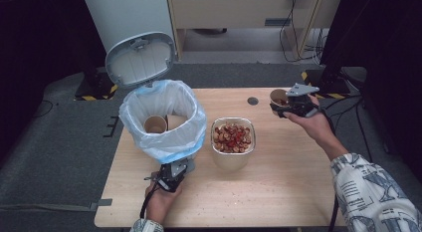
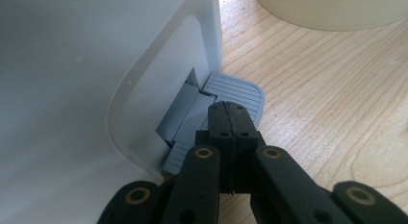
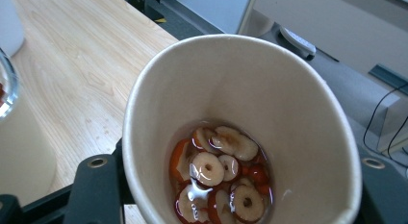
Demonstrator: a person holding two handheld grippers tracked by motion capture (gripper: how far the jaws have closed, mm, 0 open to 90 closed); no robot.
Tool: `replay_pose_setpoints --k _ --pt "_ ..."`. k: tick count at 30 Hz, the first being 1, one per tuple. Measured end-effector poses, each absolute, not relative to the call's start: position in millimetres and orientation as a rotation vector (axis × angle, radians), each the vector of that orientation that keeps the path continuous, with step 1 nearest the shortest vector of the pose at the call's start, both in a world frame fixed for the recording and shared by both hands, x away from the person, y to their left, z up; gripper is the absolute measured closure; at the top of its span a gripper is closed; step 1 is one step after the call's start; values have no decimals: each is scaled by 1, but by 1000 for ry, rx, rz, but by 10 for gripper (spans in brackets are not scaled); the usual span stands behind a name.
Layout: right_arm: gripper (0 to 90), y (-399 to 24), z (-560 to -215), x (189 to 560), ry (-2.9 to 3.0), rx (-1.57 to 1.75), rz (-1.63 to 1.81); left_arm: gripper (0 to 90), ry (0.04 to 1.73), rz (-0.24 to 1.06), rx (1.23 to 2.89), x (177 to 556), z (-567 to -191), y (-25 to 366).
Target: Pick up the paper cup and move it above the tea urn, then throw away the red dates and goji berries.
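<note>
At six o'clock the left gripper (image 1: 171, 176), jaws pressed together, is pushed down on the grey pedal (image 2: 235, 92) so the bin (image 1: 164, 120) lid is kept raised. At two o'clock the paper cup (image 1: 278, 97) of sliced dates in liquid is pinched by the right gripper (image 1: 293, 106), apparently for emptying.

Cream paper cup (image 3: 288, 118), red-and-white slices (image 3: 221, 178)

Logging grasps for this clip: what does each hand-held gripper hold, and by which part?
The right hand-held gripper holds a paper cup of sliced fruit in liquid, jaws clamped around its lower wall. The left hand-held gripper is shut on nothing, its tips on the bin's pedal.
</note>
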State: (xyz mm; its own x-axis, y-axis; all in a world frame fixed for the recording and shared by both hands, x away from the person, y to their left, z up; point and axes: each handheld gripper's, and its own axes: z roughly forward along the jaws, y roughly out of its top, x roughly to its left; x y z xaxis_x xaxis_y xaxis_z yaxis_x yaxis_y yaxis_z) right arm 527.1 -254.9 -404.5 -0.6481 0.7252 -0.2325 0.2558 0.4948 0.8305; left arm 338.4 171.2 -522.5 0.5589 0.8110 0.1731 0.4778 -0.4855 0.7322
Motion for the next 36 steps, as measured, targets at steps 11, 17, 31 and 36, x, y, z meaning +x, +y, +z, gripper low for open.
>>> replay_pose_setpoints --k 11,17,31,36 --pt "358 -235 -391 521 2178 732 1053 898 1037 665 2148 339 -523 172" --pt "357 -225 -378 514 2158 716 1071 898 1036 664 2151 339 -522 172" --pt "357 -218 -359 506 2151 669 1064 898 1038 658 2148 339 -522 173" --pt "356 -214 -349 501 2139 624 1047 898 1035 659 2151 339 -522 173"
